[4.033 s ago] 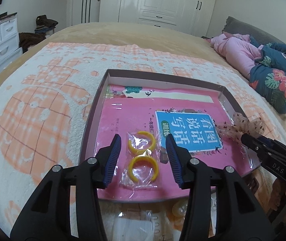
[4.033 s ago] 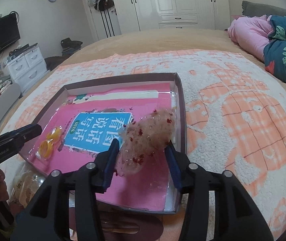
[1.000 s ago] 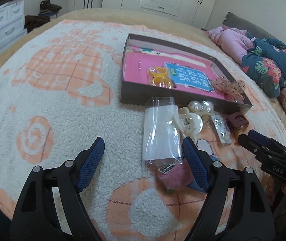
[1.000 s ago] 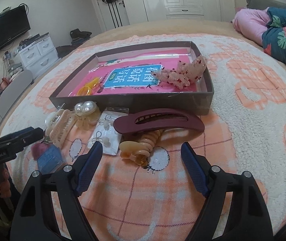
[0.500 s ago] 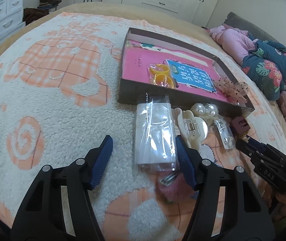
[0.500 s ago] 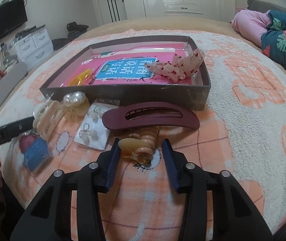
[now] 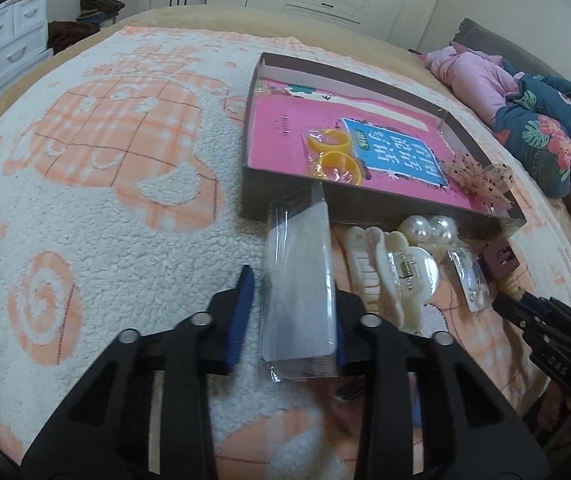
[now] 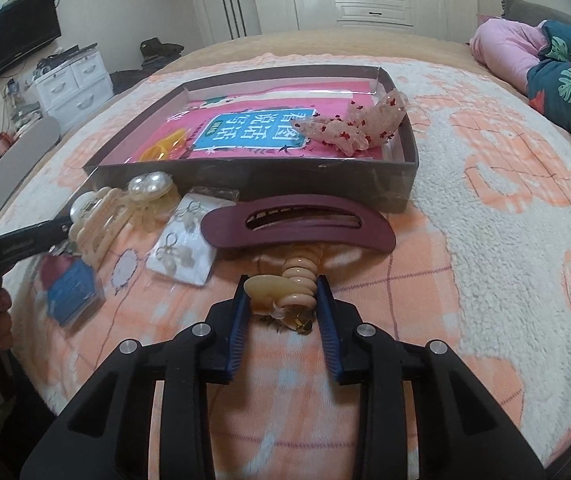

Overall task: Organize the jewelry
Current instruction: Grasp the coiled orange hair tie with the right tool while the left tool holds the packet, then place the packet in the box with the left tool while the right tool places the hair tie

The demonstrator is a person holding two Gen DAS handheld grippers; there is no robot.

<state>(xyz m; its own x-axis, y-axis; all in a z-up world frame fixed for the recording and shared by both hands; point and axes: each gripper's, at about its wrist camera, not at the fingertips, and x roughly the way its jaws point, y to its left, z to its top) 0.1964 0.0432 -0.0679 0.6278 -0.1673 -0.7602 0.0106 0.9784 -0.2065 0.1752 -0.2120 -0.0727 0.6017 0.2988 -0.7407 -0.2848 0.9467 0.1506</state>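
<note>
A brown box (image 7: 285, 196) (image 8: 253, 178) lined with a pink book lies on the blanket. It holds bagged yellow rings (image 7: 331, 152) and a sheer speckled bow (image 8: 359, 124). My left gripper (image 7: 289, 312) is closed around a clear plastic packet (image 7: 299, 292) in front of the box. My right gripper (image 8: 283, 308) is shut on a beige spiral hair clip (image 8: 285, 292) that lies just below a maroon curved clip (image 8: 297, 226). The right gripper also shows at the right edge of the left wrist view (image 7: 545, 336).
On the blanket before the box lie a cream claw clip (image 7: 393, 268), two pearl balls (image 7: 429, 228), a bag of earrings (image 8: 185, 246) and a blue-tagged pink pompom (image 8: 71, 284). Folded clothes (image 7: 525, 108) lie to the right. White drawers (image 8: 73, 84) stand beyond the bed.
Both grippers have moved down and forward and closed: the left onto the clear packet, the right onto the beige spiral clip. Four seconds ago they were over the box.
</note>
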